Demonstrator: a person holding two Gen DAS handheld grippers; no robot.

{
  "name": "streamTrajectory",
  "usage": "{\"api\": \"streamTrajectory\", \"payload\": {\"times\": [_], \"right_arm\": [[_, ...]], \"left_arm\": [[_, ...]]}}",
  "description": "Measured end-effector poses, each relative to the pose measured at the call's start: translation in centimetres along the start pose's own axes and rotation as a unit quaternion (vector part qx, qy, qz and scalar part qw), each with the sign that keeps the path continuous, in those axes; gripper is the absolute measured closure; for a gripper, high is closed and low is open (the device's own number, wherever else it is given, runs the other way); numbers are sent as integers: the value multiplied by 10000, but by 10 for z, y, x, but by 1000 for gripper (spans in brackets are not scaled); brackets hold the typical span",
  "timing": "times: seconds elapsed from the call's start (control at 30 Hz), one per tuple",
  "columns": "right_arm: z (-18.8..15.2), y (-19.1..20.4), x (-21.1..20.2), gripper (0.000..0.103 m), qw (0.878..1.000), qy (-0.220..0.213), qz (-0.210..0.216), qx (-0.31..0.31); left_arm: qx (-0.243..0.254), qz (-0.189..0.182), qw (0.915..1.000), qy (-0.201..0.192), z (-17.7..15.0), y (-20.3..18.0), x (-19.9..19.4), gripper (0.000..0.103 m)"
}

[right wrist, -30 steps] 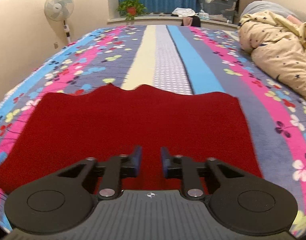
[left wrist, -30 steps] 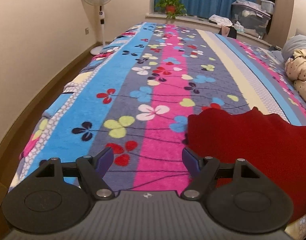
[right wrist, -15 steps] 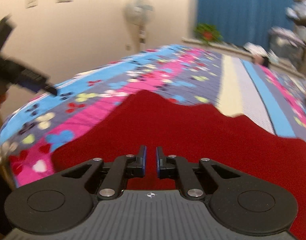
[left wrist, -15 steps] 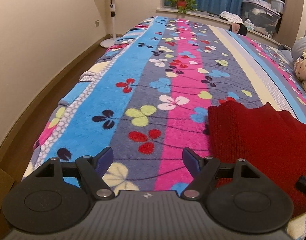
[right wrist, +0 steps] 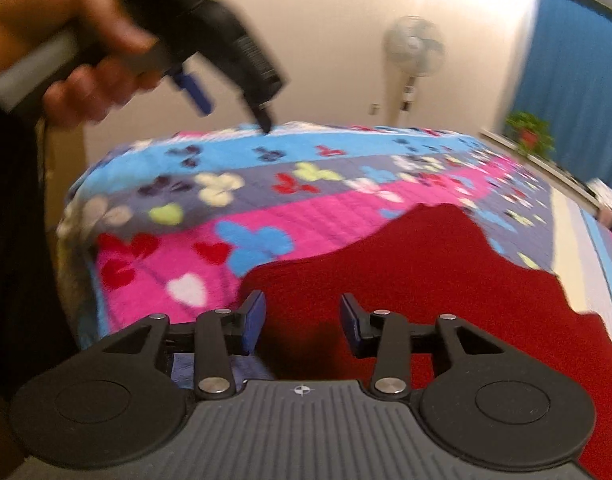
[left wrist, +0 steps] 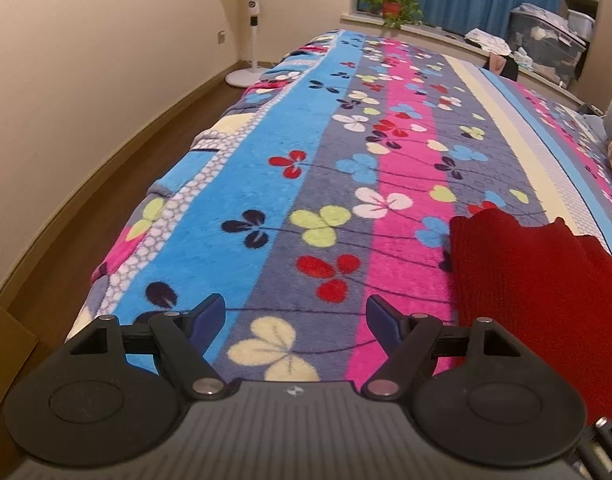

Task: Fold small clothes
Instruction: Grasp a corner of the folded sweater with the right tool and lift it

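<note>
Right wrist view, blurred left hand [right wrist: 78, 60] gripping raised, wide left tool [left wrist: 294, 312], right tool [right wrist: 302, 320] opening over red garment [right wrist: 445, 280]

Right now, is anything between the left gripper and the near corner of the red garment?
Nothing visible. The left gripper, open, hangs over bare flowered blanket; the red garment lies flat just beside it, with only blanket between.

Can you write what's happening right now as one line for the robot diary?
left gripper: open, empty, over blanket | right gripper: jaws opening, nothing pinched, above red cloth | fold: not yet started
</note>
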State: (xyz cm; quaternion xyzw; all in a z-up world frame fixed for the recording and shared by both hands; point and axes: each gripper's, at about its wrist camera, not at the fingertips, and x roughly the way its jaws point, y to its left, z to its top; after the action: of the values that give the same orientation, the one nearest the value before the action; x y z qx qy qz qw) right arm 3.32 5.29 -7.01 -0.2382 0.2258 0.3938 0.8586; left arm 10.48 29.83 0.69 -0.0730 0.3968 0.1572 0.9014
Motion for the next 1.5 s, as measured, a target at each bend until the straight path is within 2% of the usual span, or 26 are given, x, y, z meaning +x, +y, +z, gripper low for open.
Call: {"api": "streamTrajectory", "payload": {"times": [0.13,0.23,0.27,0.3,0.33,0.4,0.47,0.57,0.6,0.67,0.77,0.83,0.93,1.0,1.07,1.1,1.13,1.2,1.3,1.33,1.4,1.43,1.5], "right_arm": [[-5,17,22,58,9978,332,-215,-535],[-10,27,30,56,9941,320,-363,-971],[-11,29,30,58,9929,317,-391,-1081],[-11,28,31,65,9922,310,-427,-1125],[-10,26,30,68,9927,312,-426,-1081],[-5,14,25,85,9964,219,-284,-762],[4,-4,15,88,9993,45,-225,-284],[26,-45,-18,90,9952,-427,-514,715],[32,-69,-35,90,9881,-604,-612,1278],[34,-115,-71,90,9657,-981,-873,2239],[9,-177,-142,91,9141,-1536,-1732,3330],[-23,-200,-183,91,8780,-1645,-2441,3773],[-78,-214,-223,91,8234,-1365,-3418,4318],[-115,-221,-235,91,7909,-943,-3778,4721],[-159,-232,-234,91,7619,-361,-3754,5265],[-184,-237,-234,91,7393,-106,-3682,5637],[-203,-241,-233,91,7236,20,-3506,5946],[-221,-245,-234,91,7099,-15,-3129,6310],[-216,-246,-242,84,7161,-335,-2897,6342],[-216,-250,-247,80,7125,-435,-2849,6397],[-220,-262,-253,42,7009,-544,-2817,6530],[-223,-268,-253,36,6915,-511,-2841,6622],[-228,-278,-247,33,6796,-436,-2756,6785]], "left_arm": [[-129,72,9999,65,0,6,3,21],[-250,94,9996,114,2,8,6,21],[-272,96,9995,126,3,8,7,21],[-283,101,9995,135,3,7,8,21],[-283,107,9994,137,4,5,9,21],[-264,100,9995,137,6,0,10,21],[-260,74,9996,120,8,-4,11,21],[-394,-18,9991,131,12,-10,12,21],[-455,-89,9988,136,13,-12,13,21],[-537,-223,9982,151,15,-17,14,21],[-503,-369,9979,189,17,-32,17,21],[-432,-496,9977,176,18,-45,19,21],[-145,-581,9981,155,18,-70,21,21],[49,-658,9977,127,17,-85,22,21],[257,-691,9972,114,16,-98,23,21],[347,-698,9969,113,15,-103,24,21],[431,-702,9965,115,14,-109,25,21],[555,-714,9958,125,12,-117,26,21],[754,-731,9945,42,8,-129,25,21],[838,-767,9935,-17,6,-133,24,21],[1049,-927,9901,-103,2,-142,20,21],[1193,-1016,9876,-131,-1,-149,18,21],[1497,-1110,9823,-193,-9,-164,13,21]]}}
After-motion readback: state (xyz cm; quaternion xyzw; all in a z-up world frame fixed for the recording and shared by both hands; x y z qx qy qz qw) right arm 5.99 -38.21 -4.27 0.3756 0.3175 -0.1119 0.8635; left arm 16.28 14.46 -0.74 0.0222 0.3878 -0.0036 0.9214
